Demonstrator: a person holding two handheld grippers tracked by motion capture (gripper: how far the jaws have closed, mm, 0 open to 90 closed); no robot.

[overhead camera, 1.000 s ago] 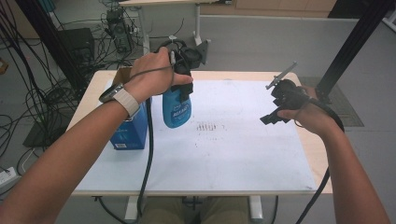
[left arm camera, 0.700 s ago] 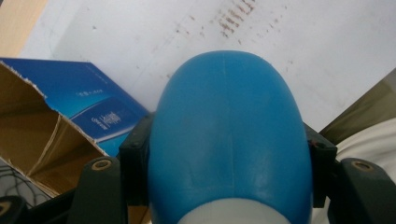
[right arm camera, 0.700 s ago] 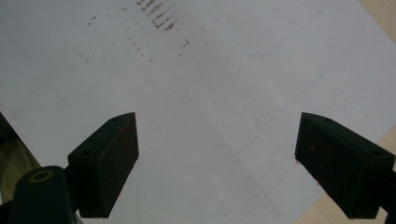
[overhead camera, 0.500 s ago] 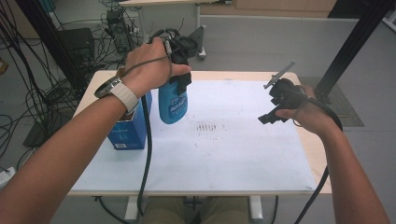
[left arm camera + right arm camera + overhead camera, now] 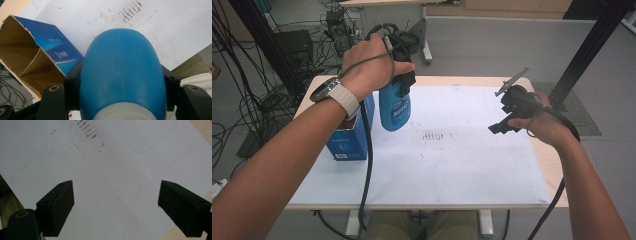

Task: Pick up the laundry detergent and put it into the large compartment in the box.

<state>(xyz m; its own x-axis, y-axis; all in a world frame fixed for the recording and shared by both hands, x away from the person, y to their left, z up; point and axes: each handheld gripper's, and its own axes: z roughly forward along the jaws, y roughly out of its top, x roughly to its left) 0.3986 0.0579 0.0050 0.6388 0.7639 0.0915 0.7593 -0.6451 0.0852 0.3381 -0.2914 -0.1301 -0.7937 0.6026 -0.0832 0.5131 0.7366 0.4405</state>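
Note:
A blue plastic bottle (image 5: 395,107) with a white label hangs above the table beside the box, with my left gripper (image 5: 401,82) shut on its upper part. In the left gripper view the bottle (image 5: 120,72) bulges between the two black jaws, both pads pressed on its sides. A blue cardboard box (image 5: 351,131) stands upright at the table's left, its top torn open (image 5: 22,57) and its brown inside empty. My right gripper (image 5: 501,125) hovers over the table's right side, open, its jaws wide apart (image 5: 116,202) above bare white sheet.
A white sheet (image 5: 452,165) covers the wooden table (image 5: 557,172) and carries a patch of brown smudges (image 5: 433,135) near its middle. Cables trail from both grippers over the front edge. Black frame posts and tangled wires stand behind and left of the table.
My left gripper has lifted the blue bottle higher and a little toward the back, next to the box. The right gripper has stayed where it was.

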